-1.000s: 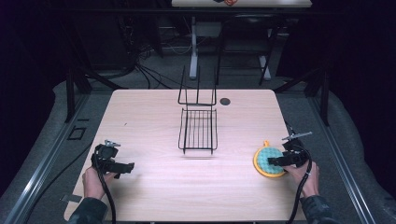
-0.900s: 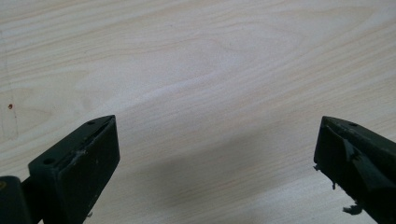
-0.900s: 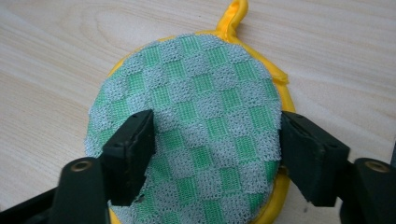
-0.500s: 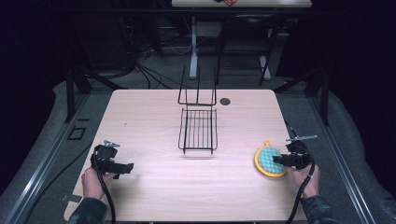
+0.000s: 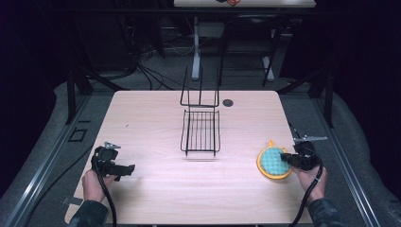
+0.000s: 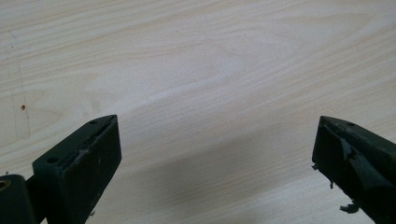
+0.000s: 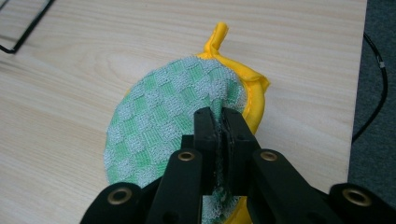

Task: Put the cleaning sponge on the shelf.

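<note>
Right gripper [image 5: 287,156] is clamped on the near edge of the round green-check cloth pad [image 5: 274,161] with yellow trim; in the right gripper view [image 7: 219,122] the jaws are pressed together with the terry edge pinched between them. Pad sits at the right side of the table [image 5: 156,118], yellow loop [image 7: 217,35] pointing away from the gripper. Versus 1.0 s ago: pad's near edge now looks pulled up off the wood by the grip; pad position on the table roughly unchanged, right hand [image 5: 312,177] shifted slightly. Left gripper [image 5: 126,168] unchanged, at the table's left near edge, jaws spread wide over bare wood [image 6: 210,135], holding nothing. Black wire rack [image 5: 200,130] unchanged at table centre, well apart from both grippers.
</note>
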`<action>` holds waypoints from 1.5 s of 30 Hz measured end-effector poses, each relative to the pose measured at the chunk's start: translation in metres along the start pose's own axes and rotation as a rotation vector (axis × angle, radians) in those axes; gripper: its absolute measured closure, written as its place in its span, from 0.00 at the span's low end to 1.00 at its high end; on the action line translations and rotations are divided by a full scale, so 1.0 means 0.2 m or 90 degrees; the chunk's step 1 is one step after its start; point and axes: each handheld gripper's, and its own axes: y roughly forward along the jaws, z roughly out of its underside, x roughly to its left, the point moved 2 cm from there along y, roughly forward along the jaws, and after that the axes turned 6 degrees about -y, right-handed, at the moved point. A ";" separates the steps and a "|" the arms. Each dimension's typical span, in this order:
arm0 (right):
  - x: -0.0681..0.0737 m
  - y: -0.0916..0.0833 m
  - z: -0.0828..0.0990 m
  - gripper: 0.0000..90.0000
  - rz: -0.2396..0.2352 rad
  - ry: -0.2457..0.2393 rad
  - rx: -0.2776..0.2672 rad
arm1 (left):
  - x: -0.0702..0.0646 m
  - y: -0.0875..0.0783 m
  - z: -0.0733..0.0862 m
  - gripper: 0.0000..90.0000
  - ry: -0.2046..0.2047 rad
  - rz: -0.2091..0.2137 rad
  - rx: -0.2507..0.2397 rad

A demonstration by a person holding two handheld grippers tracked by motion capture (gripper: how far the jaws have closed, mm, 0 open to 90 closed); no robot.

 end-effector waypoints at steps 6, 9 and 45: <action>0.03 -0.05 -0.03 0.96 -0.009 -0.007 -0.020 | 0.00 0.00 0.00 0.01 -0.001 -0.001 -0.002; 0.04 -0.07 -0.05 0.96 -0.018 -0.010 -0.033 | 0.00 0.00 0.00 0.01 0.000 -0.001 -0.003; 0.15 -0.16 -0.25 0.96 -0.051 -0.051 -0.092 | -0.01 0.00 -0.01 0.02 0.000 -0.004 -0.004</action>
